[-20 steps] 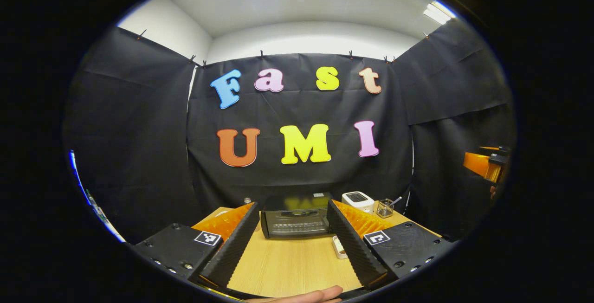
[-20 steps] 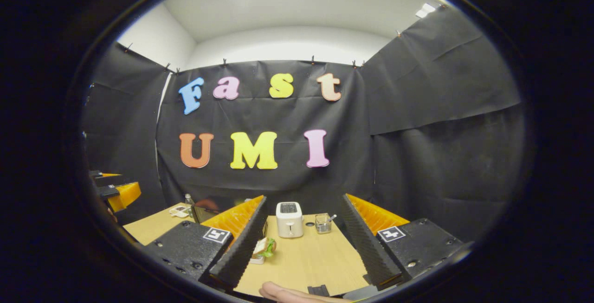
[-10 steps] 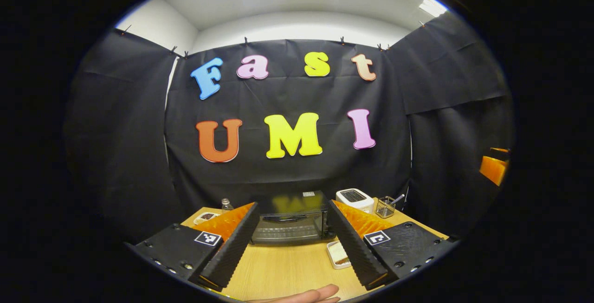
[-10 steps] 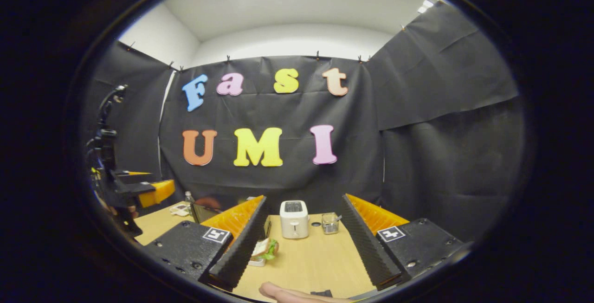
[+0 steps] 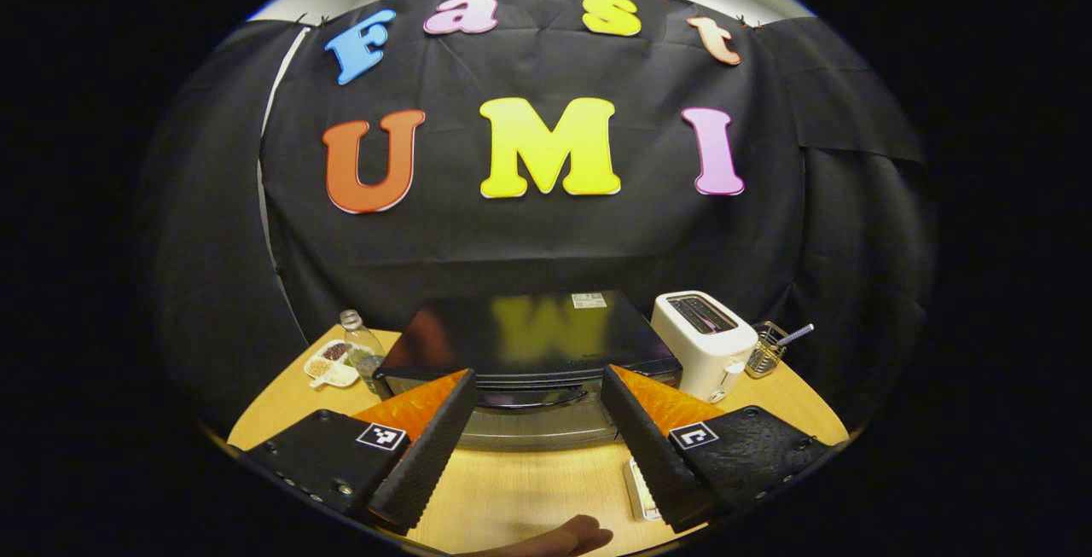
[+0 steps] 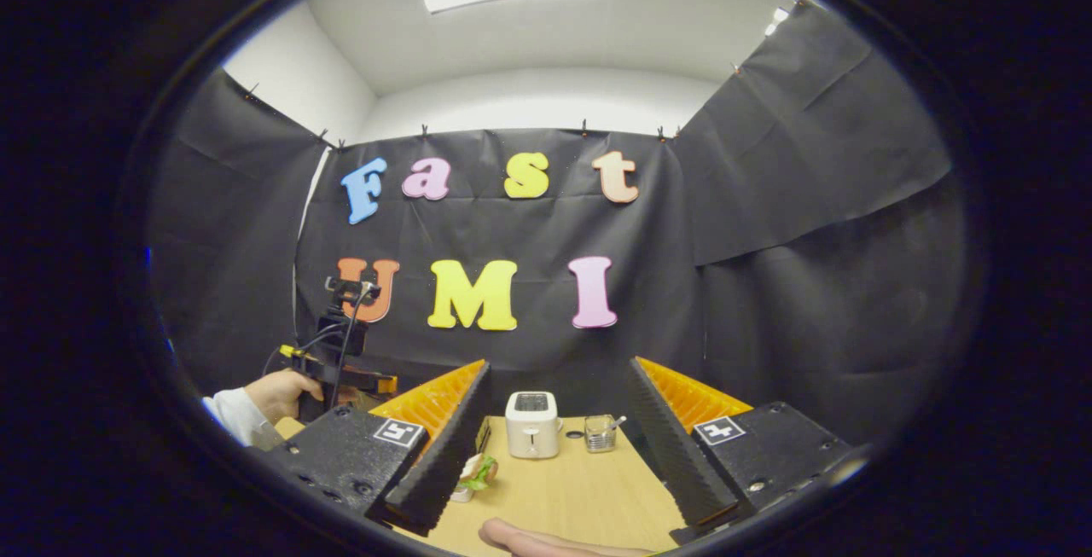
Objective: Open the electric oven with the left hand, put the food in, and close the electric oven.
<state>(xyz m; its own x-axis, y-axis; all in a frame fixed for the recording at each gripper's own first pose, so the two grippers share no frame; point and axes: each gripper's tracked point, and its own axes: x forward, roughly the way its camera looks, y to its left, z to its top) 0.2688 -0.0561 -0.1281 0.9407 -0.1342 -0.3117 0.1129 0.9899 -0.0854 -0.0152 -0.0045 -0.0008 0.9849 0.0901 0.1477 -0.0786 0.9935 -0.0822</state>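
The black electric oven stands at the back of the wooden table, its glass door shut with the handle across the front. My left gripper is open, just in front of and slightly above the door, its fingers framing the handle. A white dish of food lies by my left gripper's right-hand finger, partly hidden. In the right gripper view the sandwich sits on that dish beside the left finger. My right gripper is open and holds nothing. The left gripper and its hand appear farther left.
A white toaster stands right of the oven, with a wire holder beyond it. A small bottle and a dish of beans sit left of the oven. A thumb shows at the bottom edge.
My left gripper has moved forward and tipped down, so the oven looms much larger between its fingers. The right gripper has hardly shifted; the left gripper and hand have advanced in its view.
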